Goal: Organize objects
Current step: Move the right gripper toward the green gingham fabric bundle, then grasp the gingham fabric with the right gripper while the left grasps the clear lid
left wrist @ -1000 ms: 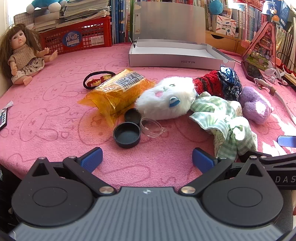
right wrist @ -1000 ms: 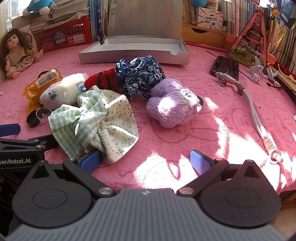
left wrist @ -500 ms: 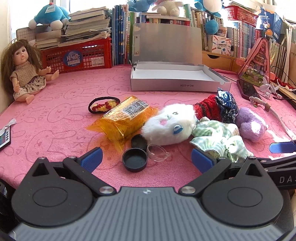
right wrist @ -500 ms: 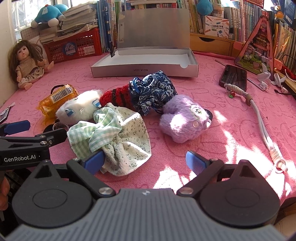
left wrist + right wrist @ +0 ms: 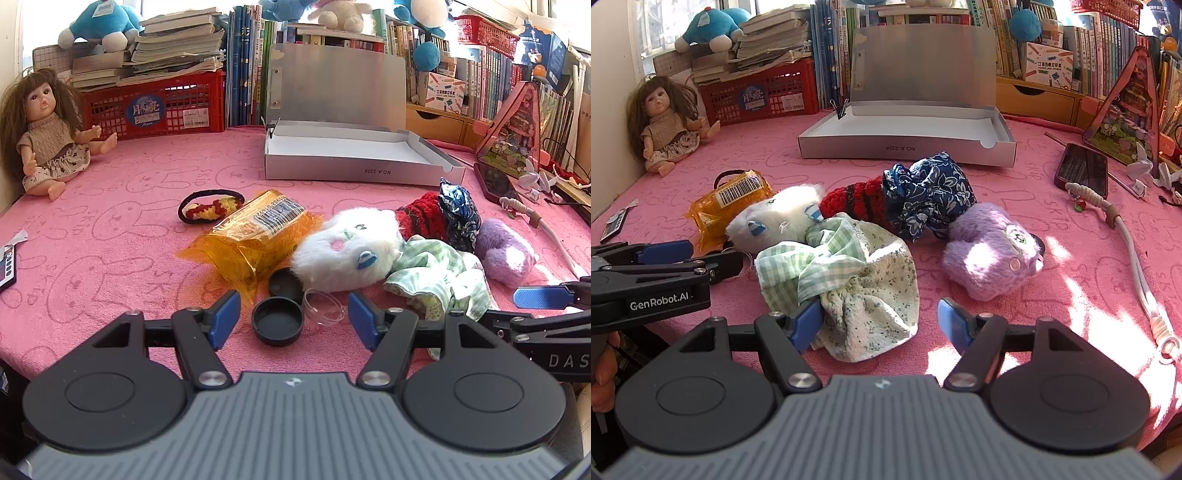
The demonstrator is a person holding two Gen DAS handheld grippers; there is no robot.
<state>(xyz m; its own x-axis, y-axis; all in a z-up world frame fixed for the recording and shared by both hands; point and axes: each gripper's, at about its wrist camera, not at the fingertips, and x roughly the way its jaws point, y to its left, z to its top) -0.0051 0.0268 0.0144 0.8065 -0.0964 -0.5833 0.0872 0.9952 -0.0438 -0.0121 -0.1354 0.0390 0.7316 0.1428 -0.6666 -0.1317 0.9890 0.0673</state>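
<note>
a child's room at home: doll (image 5: 44,129), plush toys (image 5: 99,27), crammed bookshelves (image 5: 491,70), pink blanket (image 5: 110,229).

Pink cloth (image 5: 110,229); white plush (image 5: 347,251); purple plush (image 5: 990,258); green-checked fabric (image 5: 820,254); orange packet (image 5: 255,236).

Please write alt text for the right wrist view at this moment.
The open right gripper hovers low over a pink towel-covered table, its left blue pad at the edge of a crumpled green checked and floral cloth. Beyond lie a purple plush toy, a blue floral pouch and an open, empty grey cardboard box; the left gripper enters from the left.
</note>
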